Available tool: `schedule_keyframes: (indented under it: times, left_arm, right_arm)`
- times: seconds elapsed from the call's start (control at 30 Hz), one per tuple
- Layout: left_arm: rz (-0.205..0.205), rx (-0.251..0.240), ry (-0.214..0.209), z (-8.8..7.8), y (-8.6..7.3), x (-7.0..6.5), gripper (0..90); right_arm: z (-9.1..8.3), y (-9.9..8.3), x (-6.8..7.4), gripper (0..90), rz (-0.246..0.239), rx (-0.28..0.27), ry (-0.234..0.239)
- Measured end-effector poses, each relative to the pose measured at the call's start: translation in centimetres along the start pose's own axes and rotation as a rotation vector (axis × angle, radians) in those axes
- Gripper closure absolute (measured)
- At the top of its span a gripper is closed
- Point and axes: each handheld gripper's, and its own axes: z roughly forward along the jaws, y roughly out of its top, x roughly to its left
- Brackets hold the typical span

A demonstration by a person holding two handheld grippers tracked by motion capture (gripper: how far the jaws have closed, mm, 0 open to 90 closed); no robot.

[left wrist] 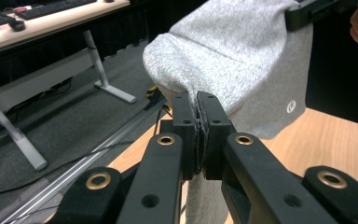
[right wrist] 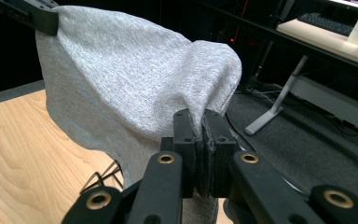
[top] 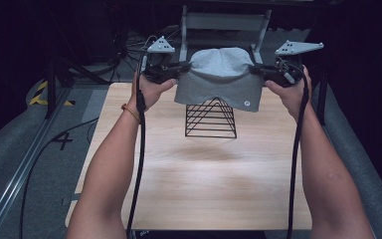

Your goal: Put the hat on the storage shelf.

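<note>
We cannot see the top of the black wire pyramid-shaped stand (top: 211, 119) in the high view, since the grey knitted beanie hat (top: 221, 77) hangs in front of it. In the right gripper view the same stand (right wrist: 103, 175) shows as a few wires below the hat's (right wrist: 135, 79) hem. The small round white logo (top: 247, 103) on the hat (also in the left gripper view (left wrist: 291, 107)) is too small to read. Both forearms are cut off by the high view's bottom edge.
</note>
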Motion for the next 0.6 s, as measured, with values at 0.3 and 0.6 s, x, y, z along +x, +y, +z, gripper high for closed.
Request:
schedule_keyframes:
  times: [0.3,0.6]
  left_arm:
    - [0.009,0.027,-0.018,0.0,-2.4,-1.1,87.4]
    - [-0.045,0.076,-0.030,2.5,-6.0,-0.6,87.3]
  right_arm:
    - [-0.2,-0.9,1.3,85.6,-0.039,0.017,0.015]
    - [2.3,-4.0,1.6,85.6,-0.028,0.091,0.033]
